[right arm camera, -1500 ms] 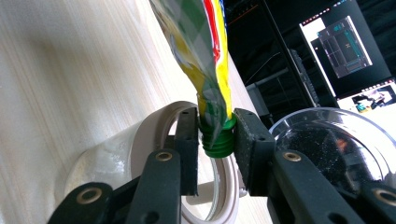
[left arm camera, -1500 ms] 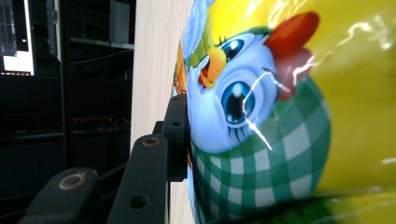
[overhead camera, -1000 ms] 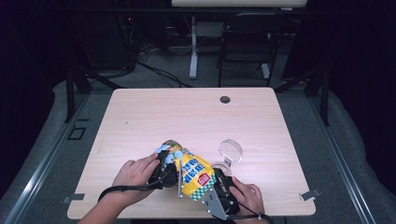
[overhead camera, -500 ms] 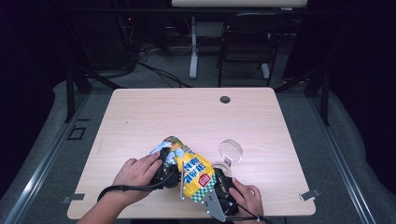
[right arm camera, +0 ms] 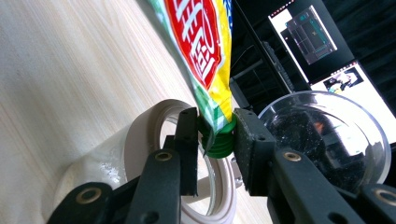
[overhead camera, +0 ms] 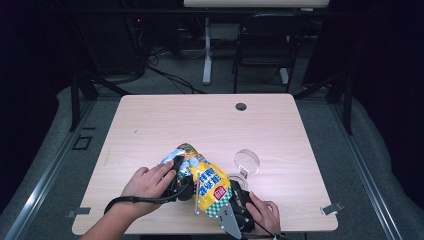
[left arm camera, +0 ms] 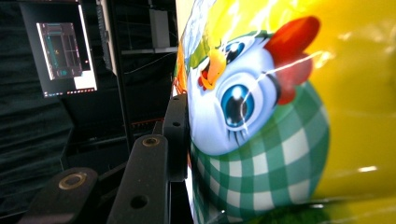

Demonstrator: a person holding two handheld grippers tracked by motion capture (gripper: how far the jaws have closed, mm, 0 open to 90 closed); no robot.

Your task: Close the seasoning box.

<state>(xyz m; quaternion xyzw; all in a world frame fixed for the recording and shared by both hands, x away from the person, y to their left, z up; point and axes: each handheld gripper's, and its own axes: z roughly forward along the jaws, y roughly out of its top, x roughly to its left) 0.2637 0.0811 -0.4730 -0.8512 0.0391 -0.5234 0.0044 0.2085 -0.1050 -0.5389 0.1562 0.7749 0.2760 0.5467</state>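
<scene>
A yellow snack bag [overhead camera: 207, 182] with a cartoon chick and green checks is held above the table's near edge, between both hands. My left gripper [overhead camera: 181, 186] is shut on the bag's upper part; in the left gripper view one black finger [left arm camera: 175, 135] presses the bag [left arm camera: 280, 116], which hides the other finger. My right gripper [right arm camera: 215, 130] is shut on a small green clip [right arm camera: 219, 143] at the bag's lower corner [right arm camera: 205, 56]. In the high view the right gripper [overhead camera: 234, 202] is at the bag's near end.
A clear round dish [overhead camera: 247, 161] [right arm camera: 327, 135] stands just right of the bag, and a white tape roll [right arm camera: 144, 135] lies on the wooden table [overhead camera: 200, 120] beneath my right gripper. A dark cable hole [overhead camera: 241, 106] is at the far edge.
</scene>
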